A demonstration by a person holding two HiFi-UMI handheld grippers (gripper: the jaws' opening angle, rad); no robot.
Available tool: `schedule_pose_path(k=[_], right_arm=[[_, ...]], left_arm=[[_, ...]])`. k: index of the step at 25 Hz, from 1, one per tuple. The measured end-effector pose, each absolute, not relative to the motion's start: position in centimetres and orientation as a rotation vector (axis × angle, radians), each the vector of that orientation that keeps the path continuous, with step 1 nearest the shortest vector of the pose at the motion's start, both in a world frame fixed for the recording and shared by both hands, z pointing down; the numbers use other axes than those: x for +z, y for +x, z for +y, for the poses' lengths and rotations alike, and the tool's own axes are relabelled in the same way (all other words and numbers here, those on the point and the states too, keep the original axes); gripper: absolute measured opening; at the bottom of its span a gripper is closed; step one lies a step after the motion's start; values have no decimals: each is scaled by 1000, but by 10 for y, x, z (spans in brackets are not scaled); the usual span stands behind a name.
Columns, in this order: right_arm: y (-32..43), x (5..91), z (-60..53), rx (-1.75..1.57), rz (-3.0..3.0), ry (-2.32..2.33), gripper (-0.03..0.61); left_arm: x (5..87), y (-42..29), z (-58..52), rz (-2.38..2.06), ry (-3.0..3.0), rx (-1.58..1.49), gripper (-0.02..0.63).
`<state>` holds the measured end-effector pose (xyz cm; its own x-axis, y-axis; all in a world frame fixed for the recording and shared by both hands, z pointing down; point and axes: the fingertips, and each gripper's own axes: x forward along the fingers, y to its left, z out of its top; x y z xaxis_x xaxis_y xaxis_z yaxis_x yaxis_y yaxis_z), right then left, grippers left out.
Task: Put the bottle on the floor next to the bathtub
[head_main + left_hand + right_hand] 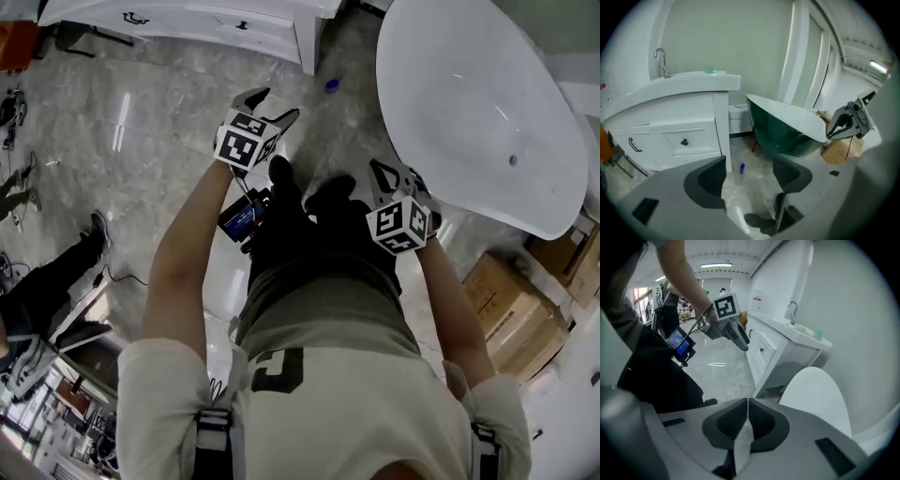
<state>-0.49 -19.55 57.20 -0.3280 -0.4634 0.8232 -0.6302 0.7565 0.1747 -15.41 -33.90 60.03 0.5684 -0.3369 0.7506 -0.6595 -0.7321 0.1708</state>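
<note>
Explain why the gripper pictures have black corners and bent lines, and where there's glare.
Left gripper view: the wide-angle lens bows the cabinet and blackens the corners. Right gripper view: same round frame, with a light streak reflected on the floor. Head view: a glare streak on the glossy floor.

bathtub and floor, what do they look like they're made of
Bathtub: smooth glossy white inside with soft highlights, and a dark green shell outside in the left gripper view. It is probably acrylic or glazed ceramic; the look does not settle which.
Floor: polished grey surface with pale veining and mirrored light streaks. It is likely marble or marble-look tile.
</note>
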Motion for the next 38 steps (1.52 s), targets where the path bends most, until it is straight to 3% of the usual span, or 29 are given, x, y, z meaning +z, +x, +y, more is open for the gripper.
schedule_pose_path(k=[8,14,18,28,38], right_arm=[[2,535,-174,394,-2047,880,29],[25,510,-200,132,-1933,898,29],[37,488,-218,142,-1927,956,28],[-82,456,-239,147,-2001,863,29],[-179,441,-265,238,-2035,865,29]], left_arm=[[537,-213,-334,-1152,2370,1070,356],[501,-272,-328,-1393,2367,1124,356],[487,-304,-322,-1500,2344,1063,355],[533,-477,-327,-1669,2010,1003,296],[470,-418,-326,-1331,2463,829,296]])
